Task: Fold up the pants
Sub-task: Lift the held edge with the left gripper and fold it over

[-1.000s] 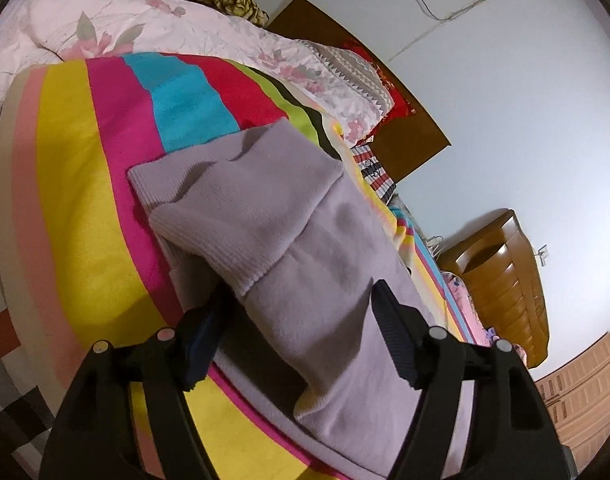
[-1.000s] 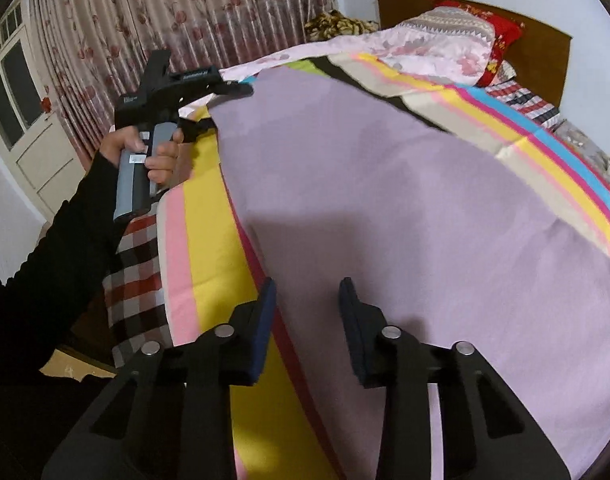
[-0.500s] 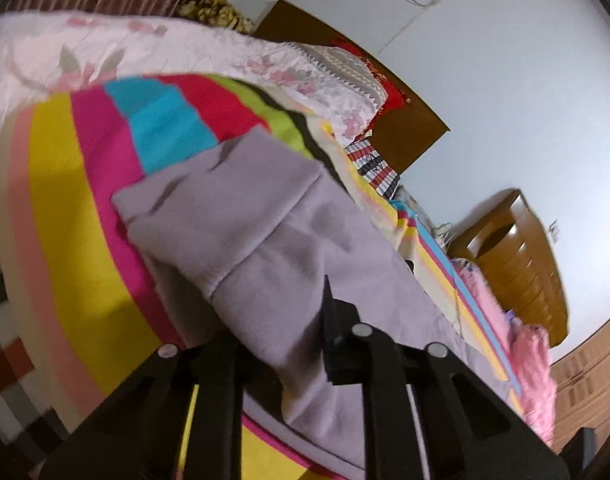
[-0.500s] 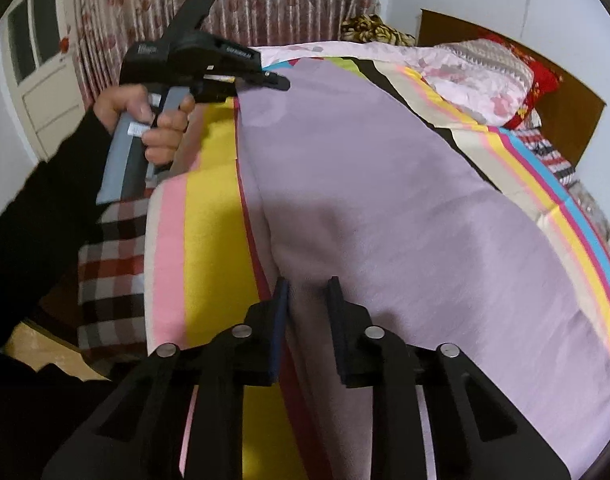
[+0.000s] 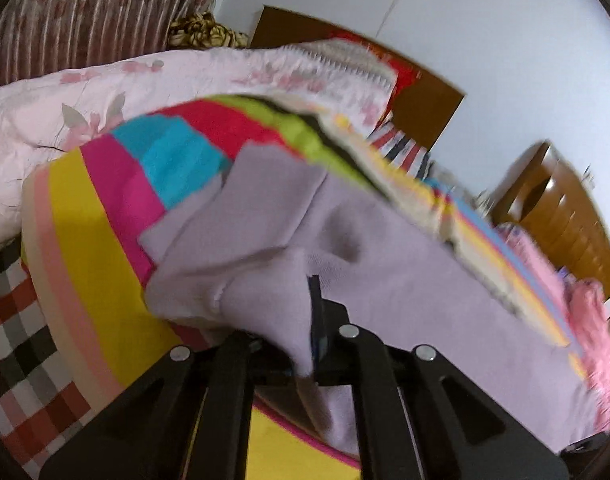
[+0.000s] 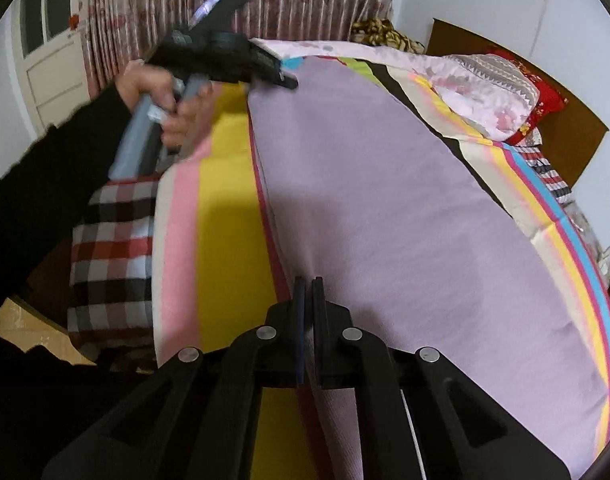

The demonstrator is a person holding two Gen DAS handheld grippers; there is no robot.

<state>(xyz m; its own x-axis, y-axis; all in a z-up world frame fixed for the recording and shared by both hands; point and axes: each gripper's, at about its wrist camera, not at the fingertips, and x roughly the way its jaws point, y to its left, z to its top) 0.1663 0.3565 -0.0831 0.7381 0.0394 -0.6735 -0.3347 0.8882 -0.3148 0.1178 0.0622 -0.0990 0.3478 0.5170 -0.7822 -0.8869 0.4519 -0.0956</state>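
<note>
Lilac knit pants (image 6: 385,208) lie stretched along a bed with a striped cover. My right gripper (image 6: 308,284) is shut on the near edge of the pants. My left gripper (image 5: 305,300) is shut on the ribbed cuff end (image 5: 261,236), which bunches and lifts off the cover; fabric drapes over its left finger. In the right wrist view the left gripper (image 6: 283,76) shows at the far end of the pants, held in a hand with a black sleeve.
The striped cover (image 6: 225,216) lies over a checked blanket (image 6: 109,248) at the bed's edge. Floral pillows (image 5: 105,92) and a wooden headboard (image 5: 425,104) are behind. A wooden cabinet (image 5: 565,216) stands by the wall. Curtains and a door (image 6: 53,52) are at left.
Both grippers went from open to shut on the pants' edge. The left gripper has lifted the cuff end, which now bunches up.
</note>
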